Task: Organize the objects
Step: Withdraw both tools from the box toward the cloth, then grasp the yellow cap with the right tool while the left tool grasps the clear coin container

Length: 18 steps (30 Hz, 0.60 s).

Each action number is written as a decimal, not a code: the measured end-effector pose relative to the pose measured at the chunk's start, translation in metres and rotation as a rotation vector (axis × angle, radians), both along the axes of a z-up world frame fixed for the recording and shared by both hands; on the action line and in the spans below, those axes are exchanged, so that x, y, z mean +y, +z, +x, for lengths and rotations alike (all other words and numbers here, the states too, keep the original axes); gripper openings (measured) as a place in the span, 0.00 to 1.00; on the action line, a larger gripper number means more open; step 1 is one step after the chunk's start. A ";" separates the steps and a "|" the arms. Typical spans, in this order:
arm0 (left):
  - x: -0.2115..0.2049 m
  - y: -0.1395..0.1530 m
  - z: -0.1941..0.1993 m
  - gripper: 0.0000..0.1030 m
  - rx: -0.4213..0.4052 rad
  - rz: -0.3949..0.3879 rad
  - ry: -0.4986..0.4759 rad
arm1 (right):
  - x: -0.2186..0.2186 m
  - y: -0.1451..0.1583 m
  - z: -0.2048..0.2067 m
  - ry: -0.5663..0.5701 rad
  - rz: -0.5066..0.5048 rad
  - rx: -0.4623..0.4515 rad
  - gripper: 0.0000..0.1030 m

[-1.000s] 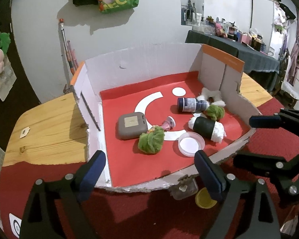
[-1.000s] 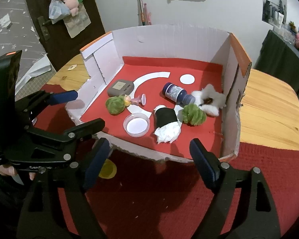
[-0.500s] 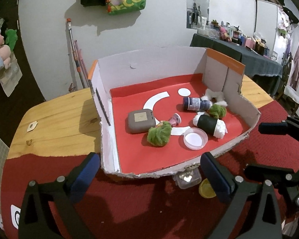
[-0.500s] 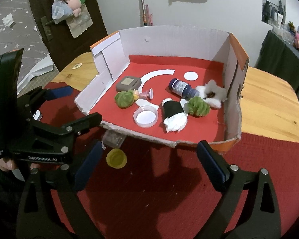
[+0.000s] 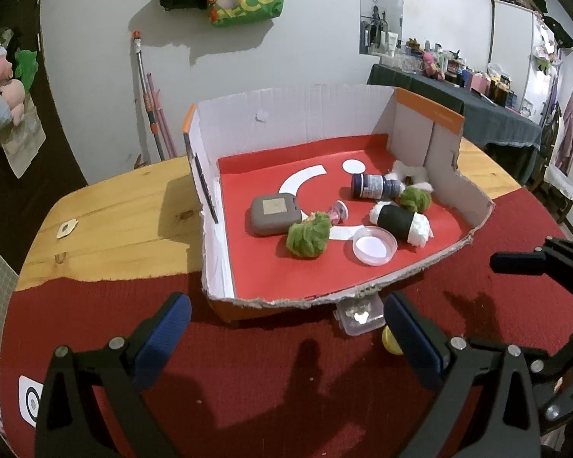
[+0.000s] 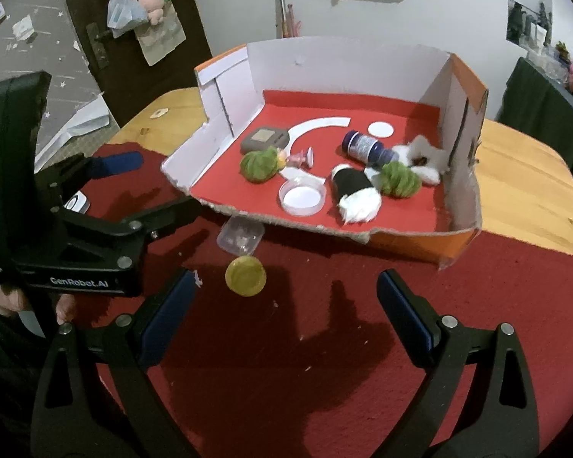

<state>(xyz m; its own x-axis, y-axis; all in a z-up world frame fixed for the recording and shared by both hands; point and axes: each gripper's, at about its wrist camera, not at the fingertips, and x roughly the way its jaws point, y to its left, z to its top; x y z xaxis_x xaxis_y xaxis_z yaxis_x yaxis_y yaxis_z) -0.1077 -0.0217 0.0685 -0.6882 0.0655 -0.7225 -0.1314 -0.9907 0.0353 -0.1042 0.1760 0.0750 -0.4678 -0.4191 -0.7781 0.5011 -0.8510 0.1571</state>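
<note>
Both grippers drawn back from the box [image 5: 477, 225], jaws just opened wider — nothing between them. Left gripper [image 5: 286, 336], right gripper [image 6: 286, 305]: empty, over the red cloth. Outstanding: clear case [image 6: 240, 236], yellow lid [image 6: 245, 275] beside box — probably next pickup, needing a descent.

The left gripper [image 5: 286, 328] points forward and downward, its blue-padded jaws spread wide with nothing between them; they have just been opening; the right gripper [image 6: 286, 305] is tilted down the same way, its jaws also just opened wide and holding nothing; the two tools sit side by side, close but not touching; a hand [image 6: 7, 301] grips the left tool's handle from below, fingers curled around it
</note>
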 end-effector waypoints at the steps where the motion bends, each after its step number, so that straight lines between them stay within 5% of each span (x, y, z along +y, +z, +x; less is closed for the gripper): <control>1: -0.001 -0.001 0.001 1.00 -0.002 0.004 0.000 | -0.001 -0.002 0.001 0.001 0.003 -0.003 0.94; 18: -0.011 -0.009 0.013 0.99 -0.028 0.031 -0.013 | -0.032 -0.037 -0.006 0.021 0.079 -0.020 0.94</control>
<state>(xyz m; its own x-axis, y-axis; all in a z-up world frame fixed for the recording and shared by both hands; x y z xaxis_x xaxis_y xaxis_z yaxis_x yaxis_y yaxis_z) -0.0947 -0.0327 0.0593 -0.6668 0.0969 -0.7389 -0.1447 -0.9895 0.0008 -0.1105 0.1436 0.0380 -0.4436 -0.3655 -0.8183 0.5162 -0.8506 0.1000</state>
